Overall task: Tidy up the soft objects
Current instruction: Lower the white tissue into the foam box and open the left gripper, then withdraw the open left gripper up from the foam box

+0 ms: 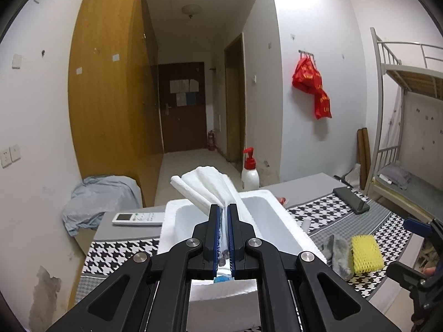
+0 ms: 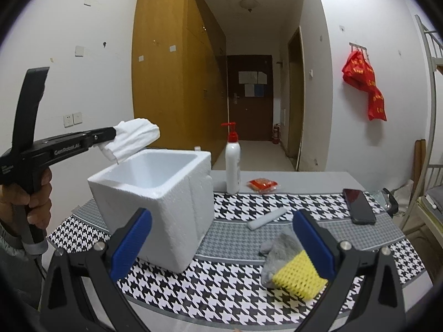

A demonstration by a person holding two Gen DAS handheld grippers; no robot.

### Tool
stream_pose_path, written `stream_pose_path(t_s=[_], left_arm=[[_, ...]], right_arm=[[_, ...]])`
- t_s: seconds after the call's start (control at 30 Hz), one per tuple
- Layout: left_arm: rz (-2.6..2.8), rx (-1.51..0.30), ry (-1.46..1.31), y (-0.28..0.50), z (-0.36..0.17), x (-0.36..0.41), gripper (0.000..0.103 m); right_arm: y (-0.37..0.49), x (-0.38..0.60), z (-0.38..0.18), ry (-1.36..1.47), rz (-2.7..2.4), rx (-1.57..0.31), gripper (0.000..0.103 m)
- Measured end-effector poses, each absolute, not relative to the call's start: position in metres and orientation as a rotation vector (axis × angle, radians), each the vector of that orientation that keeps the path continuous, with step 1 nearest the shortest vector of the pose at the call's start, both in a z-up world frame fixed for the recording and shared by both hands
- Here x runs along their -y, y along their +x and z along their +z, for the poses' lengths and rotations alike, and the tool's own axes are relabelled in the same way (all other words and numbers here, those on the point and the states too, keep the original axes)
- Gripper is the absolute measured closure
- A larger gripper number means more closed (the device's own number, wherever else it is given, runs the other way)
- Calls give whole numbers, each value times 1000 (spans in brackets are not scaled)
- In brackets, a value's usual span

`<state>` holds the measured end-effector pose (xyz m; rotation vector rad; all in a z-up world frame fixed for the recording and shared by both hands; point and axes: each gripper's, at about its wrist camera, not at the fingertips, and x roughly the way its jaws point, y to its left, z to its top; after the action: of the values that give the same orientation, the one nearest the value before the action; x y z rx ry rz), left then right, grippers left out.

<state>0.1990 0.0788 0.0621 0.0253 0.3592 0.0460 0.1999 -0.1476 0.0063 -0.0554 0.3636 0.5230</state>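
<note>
Step in hand: L claw (image 1: pixel 224 235) pinching white cloth (image 1: pixel 205 191), held just above open foam box (image 2: pixel 155 191) on table (image 2: pixel 277 177); cloth not yet inside. R claw (image 2: pixel 221 240) spread wide, empty, low over table w/ yellow sponge (image 2: pixel 299 279) + grey sock (image 2: pixel 279 251) near its R finger.

Next, prob.: lower L claw over box opening, release so cloth drops in, not on rim. Then R claw takes sponge/sock. White roll (image 2: pixel 267 218) lies apart, also to go.

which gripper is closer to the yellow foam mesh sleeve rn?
Right. The right gripper hangs open just in front of the yellow foam mesh sleeve, beside the grey cloth. The left gripper is shut on the white towel above the white foam box.
</note>
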Motion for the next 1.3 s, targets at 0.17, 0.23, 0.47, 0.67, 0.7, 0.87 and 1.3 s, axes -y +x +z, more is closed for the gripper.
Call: stream_pose_path(t_s=[0.17, 0.23, 0.47, 0.67, 0.7, 0.87, 1.3], left_arm=[[60, -368, 35, 209, 58, -76, 97], [54, -364, 43, 211, 56, -73, 96], [22, -377, 36, 221, 52, -69, 85], [72, -328, 29, 216, 53, -72, 26], [66, -326, 18, 216, 53, -72, 21], [33, -323, -44, 209, 54, -73, 18], [39, -266, -23, 174, 57, -51, 17]], right_arm=[[200, 153, 0, -50, 502, -383, 0], [200, 154, -2, -52, 496, -389, 0], [200, 164, -4, -42, 477, -392, 0], [199, 169, -5, -44, 472, -396, 0], [199, 170, -5, -45, 472, -397, 0], [199, 174, -4, -36, 467, -396, 0], [185, 176, 2, -50, 471, -364, 0]])
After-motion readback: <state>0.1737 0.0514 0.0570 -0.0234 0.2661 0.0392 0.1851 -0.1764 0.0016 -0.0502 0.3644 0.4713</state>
